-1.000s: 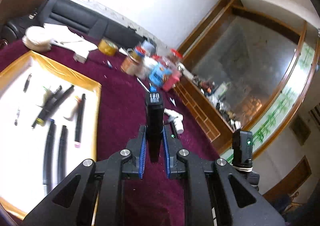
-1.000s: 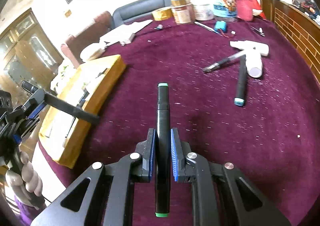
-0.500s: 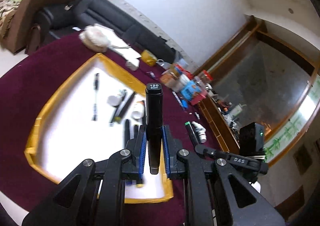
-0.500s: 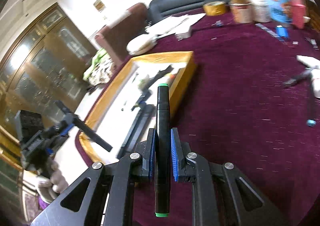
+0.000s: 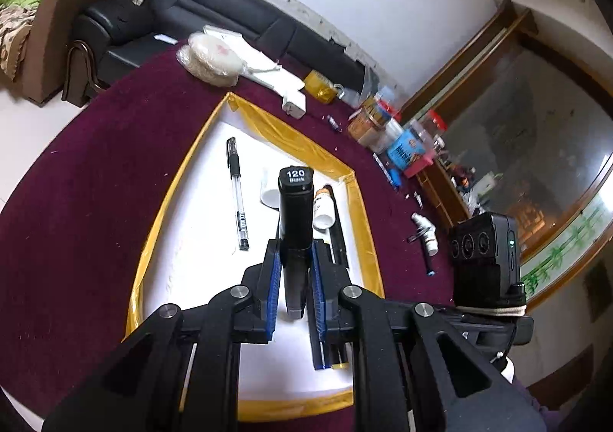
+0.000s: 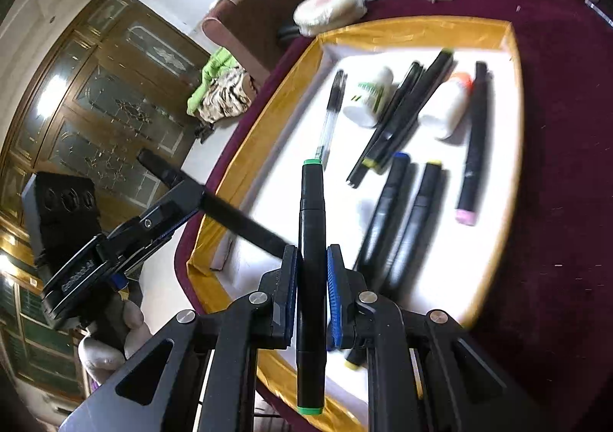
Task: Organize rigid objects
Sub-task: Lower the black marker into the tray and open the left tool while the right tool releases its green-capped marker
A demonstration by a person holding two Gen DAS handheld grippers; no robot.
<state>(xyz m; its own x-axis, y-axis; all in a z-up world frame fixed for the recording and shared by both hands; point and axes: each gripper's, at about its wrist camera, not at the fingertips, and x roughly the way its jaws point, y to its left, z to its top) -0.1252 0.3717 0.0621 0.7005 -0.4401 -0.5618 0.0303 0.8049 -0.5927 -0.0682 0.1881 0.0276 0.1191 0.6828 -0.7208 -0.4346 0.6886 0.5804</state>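
Observation:
My left gripper (image 5: 294, 259) is shut on a black marker (image 5: 295, 202) labelled "120 Black" and holds it above the yellow-rimmed white tray (image 5: 358, 202). My right gripper (image 6: 311, 271) is shut on a black marker with green ends (image 6: 312, 240), held over the near end of the same tray (image 6: 413, 34). In the tray lie several black markers (image 6: 400, 198), a clear pen (image 6: 330, 114) and two small white bottles (image 6: 371, 95). The left gripper with its marker also shows in the right wrist view (image 6: 245, 221), over the tray's left rim.
The tray sits on a maroon tablecloth (image 5: 95, 164). Jars and packets (image 5: 398, 137) stand at the far edge. A white bottle and a pen (image 5: 425, 233) lie on the cloth right of the tray. A bundle of white cloth and papers (image 5: 222, 56) lies beyond the tray.
Both grippers have moved from over the bare cloth to above the tray, each still holding its marker. The right gripper swung left, so the tray now fills its view.

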